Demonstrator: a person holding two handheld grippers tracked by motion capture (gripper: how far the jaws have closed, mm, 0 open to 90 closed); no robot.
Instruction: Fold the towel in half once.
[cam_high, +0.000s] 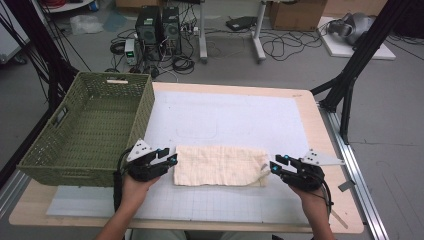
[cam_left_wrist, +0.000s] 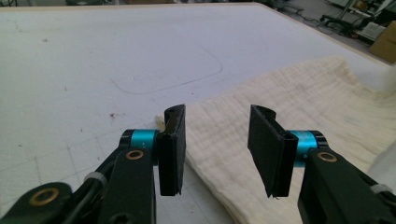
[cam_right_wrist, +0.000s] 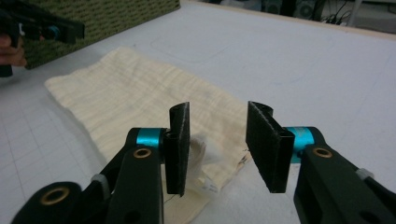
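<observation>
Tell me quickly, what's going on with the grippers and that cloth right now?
Left gripper open at cloth's left end. Right gripper open at its right end. Folded cream cloth flat on the mat, unheld. Green basket alongside, not blocking.

Folded cream waffle-weave cloth (cam_high: 220, 165) lies flat on the white gridded mat (cam_high: 235, 120) covering the wooden tabletop (cam_high: 320, 145), near the tabletop's front edge. Green woven plastic basket (cam_high: 85, 130) sits left of the cloth, at the tabletop's left edge. Left claw (cam_high: 172, 159) at the cloth's left end, right claw (cam_high: 276, 164) at its right end.
</observation>
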